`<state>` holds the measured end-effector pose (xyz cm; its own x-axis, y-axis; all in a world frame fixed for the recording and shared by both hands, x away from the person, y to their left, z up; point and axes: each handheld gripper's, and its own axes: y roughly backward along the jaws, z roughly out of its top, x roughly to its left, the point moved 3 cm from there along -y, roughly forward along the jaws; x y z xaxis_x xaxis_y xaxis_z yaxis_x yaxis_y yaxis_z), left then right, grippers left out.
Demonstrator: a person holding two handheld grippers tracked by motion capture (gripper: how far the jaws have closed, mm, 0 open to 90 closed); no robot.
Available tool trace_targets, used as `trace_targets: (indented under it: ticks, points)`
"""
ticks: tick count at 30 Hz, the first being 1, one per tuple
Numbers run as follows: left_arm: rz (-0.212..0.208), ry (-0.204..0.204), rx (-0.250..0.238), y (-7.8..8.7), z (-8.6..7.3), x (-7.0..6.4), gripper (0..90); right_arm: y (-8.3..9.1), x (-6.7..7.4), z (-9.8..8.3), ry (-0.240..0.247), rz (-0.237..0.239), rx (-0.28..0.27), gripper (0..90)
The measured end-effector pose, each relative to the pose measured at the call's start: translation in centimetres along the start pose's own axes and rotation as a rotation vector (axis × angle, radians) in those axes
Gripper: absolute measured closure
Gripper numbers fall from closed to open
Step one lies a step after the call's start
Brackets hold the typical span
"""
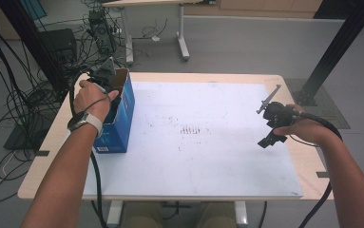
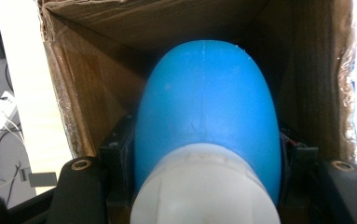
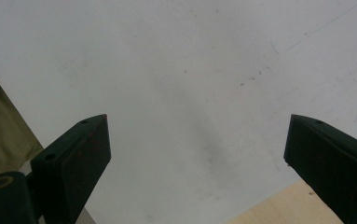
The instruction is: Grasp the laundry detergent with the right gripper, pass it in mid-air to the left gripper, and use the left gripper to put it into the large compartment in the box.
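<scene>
A blue box [image 1: 121,118] with brown cardboard inside stands open-topped at the table's left edge. My left gripper [image 1: 104,75] reaches down into its top. In the left gripper view, a rounded blue object with a white end [image 2: 206,102] sits between the two black jaws, and the left gripper [image 2: 206,156] is shut on it, with the box's inner walls [image 2: 90,93] around it. My right gripper [image 1: 266,121] hovers over the right side of the white mat [image 1: 198,142]. The right gripper [image 3: 195,140] is open, with nothing between its jaws above the mat [image 3: 190,70].
The wooden table [image 1: 51,142] borders the mat on all sides; its edge [image 3: 278,205] lies close under the right gripper. Cables [image 1: 23,99] cover the floor at the left. Another table's legs [image 1: 183,45] stand behind, and a black post [image 1: 336,47] rises at the right.
</scene>
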<state>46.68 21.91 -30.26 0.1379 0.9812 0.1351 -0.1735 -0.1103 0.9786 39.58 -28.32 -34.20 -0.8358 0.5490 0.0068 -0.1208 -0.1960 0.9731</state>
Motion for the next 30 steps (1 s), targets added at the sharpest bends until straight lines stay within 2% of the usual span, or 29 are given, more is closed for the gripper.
trace_targets:
  ticks: [30]
  points:
    - [-0.011, 0.006, -0.002, -0.01, -0.15, 0.19, 37.4, 0.19, 0.04, -0.25, -0.002, -0.002, 0.005, 7.1]
